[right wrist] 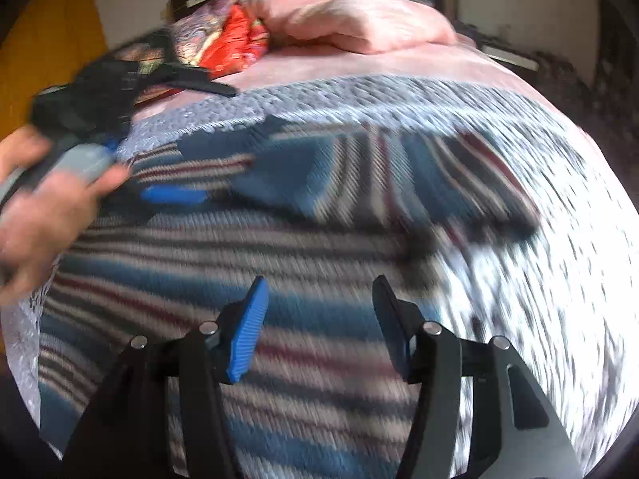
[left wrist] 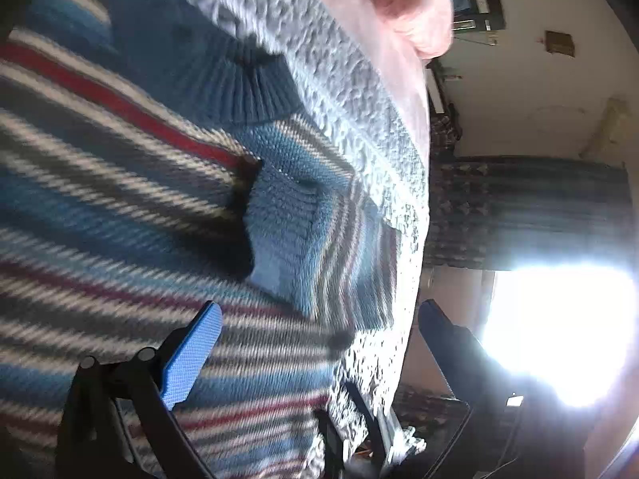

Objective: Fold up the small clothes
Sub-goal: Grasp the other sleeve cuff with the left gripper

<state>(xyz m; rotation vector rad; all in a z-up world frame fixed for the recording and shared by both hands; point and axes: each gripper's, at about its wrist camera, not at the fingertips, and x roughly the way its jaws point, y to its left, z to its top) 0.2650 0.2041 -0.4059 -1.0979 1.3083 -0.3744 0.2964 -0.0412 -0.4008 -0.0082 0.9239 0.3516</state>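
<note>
Striped knit in blue, white, grey and red fills both views: we identify it as a small sweater (right wrist: 303, 263) lying spread on a bed, over a pale textured bedspread (right wrist: 359, 95). In the left wrist view we see the ribbed dark-blue collar (left wrist: 239, 80) towards the top, and a sleeve (left wrist: 303, 231) that appears already turned in across the body near the bed's edge. In the right wrist view another sleeve (right wrist: 459, 175) also lies angled over the chest, though blur prevents certainty about its exact lay.

We note the left hand-held gripper (left wrist: 319, 319) hovers over the lower body of the sweater with its jaws wide apart, holding nothing. The right hand-held gripper (right wrist: 319, 303) likewise stands with jaws spread above the striped fabric, empty. A hand (right wrist: 48, 207) grips the left tool's handle at the left edge of the right wrist view. Pink bedding (right wrist: 351, 24) and a red patterned cloth (right wrist: 235, 44) lie at the far end of the bed, well apart from the sweater.

We judge the work to stand between folds: sleeves apparently in, body not yet doubled. The next move, in our assessment, calls for each gripper to descend to the hem or a side edge, pinch through the thick knit, and carry it over evenly, since unequal lifts would skew the fold.
</note>
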